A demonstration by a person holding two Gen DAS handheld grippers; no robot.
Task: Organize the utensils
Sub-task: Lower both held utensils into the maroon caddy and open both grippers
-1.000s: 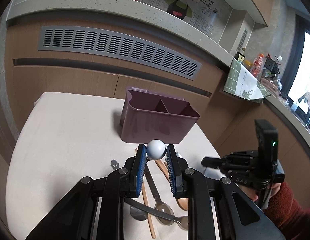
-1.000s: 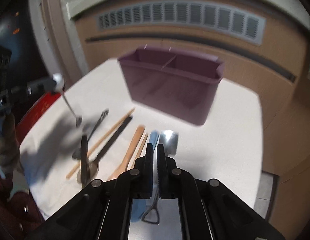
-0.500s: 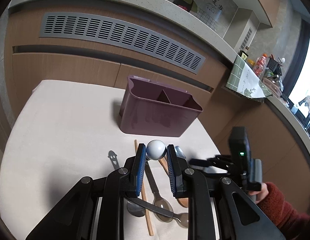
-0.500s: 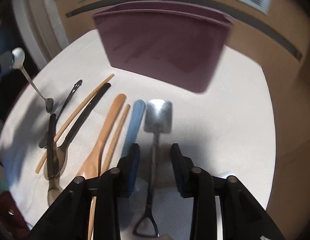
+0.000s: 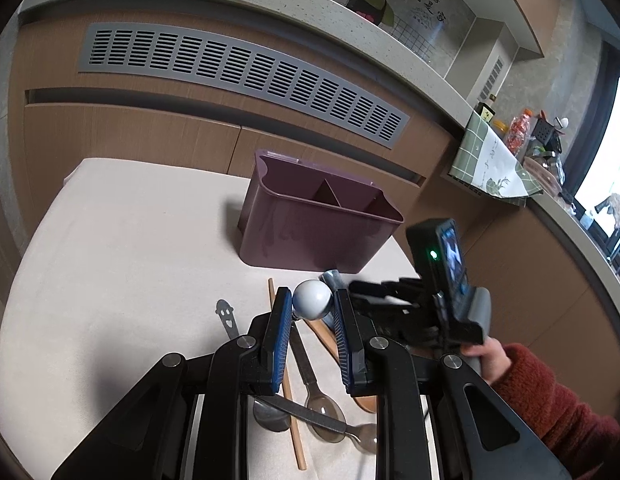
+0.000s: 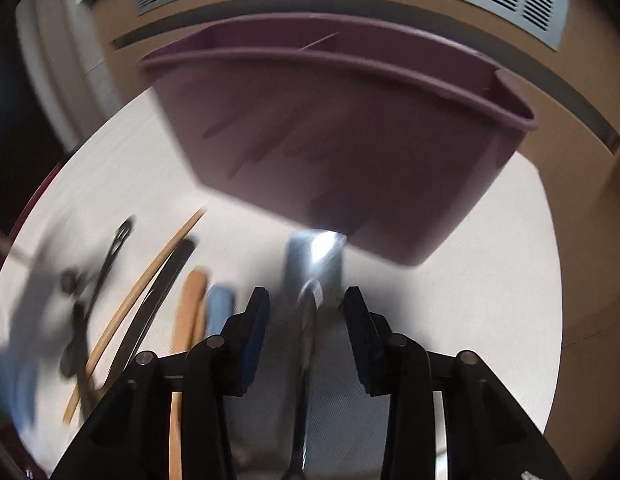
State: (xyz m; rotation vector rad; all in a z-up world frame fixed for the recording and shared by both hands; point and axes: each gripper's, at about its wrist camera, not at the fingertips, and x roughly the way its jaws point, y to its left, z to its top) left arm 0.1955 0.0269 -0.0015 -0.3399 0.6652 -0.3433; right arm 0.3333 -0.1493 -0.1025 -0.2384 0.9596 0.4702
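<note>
White ball end point(image 5: 312, 300) clamped in left gripper point(image 5: 310, 320), right gripper point(image 6: 306, 316) opening

I log: left gripper point(image 5: 310, 312) – black frame, blue ribbed pads, silver screws | right gripper point(image 6: 306, 308) – black, blue pads, silver screws, camera block with green light | person's sleeve point(image 5: 550, 396) – rust-red knit

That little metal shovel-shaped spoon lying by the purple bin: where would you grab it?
Probably the thin handle, from above, fingers either side. The shovel spoon lies flat, blade toward the bin. The right gripper, jaws opening, already straddles it.
</note>
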